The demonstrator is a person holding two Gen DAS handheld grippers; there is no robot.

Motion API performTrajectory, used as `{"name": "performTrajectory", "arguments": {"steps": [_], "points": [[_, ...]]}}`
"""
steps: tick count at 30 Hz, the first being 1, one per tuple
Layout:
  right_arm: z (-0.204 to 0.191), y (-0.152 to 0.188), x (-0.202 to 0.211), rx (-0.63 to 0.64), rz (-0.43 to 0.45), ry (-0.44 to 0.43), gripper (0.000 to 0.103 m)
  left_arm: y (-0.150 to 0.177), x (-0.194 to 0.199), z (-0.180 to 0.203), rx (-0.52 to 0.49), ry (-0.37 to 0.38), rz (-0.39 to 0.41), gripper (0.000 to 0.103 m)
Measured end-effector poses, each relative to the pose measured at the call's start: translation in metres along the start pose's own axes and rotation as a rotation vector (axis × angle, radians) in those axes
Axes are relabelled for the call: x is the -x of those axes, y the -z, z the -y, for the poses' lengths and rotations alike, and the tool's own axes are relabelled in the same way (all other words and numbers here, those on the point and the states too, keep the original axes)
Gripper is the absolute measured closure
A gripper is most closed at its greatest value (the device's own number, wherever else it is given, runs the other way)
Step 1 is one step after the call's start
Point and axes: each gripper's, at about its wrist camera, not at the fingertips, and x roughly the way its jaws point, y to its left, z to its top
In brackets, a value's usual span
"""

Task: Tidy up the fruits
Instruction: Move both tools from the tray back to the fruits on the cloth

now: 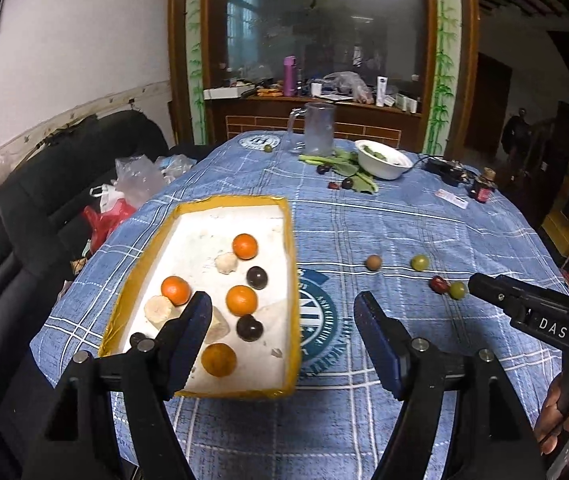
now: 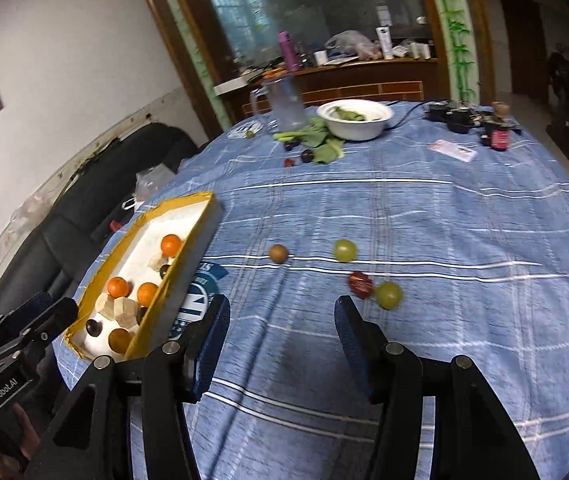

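The left tool hangs released over a yellow-rimmed tray of oranges on the counter. The right tool, also released and empty, faces loose fruits right of the tray, including a green grape. Only the left view shows the tray's whole floor.

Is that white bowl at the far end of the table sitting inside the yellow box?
No, the white bowl stands on the blue cloth, far beyond the yellow box.

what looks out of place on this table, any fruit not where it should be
Yes. Four small fruits lie loose on the blue cloth, outside the yellow-rimmed tray: a brown one, a green one, a red one touching another green one. More dark fruits lie on the cloth beside the white bowl.
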Motion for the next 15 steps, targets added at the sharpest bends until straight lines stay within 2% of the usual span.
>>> {"name": "performTrajectory", "arguments": {"steps": [5,11,15], "points": [[0.017,0.006,0.023,-0.027,0.032,0.047,0.044,0.001,0.010,0.006,-0.015,0.036,0.009,0.029],[0.048,0.002,0.061,-0.076,0.095,0.124,0.041,-0.002,0.015,-0.002,0.030,0.071,0.014,0.026],[0.063,0.001,0.068,-0.072,0.090,0.169,0.040,-0.003,0.010,-0.003,0.057,0.102,0.005,0.026]]}}
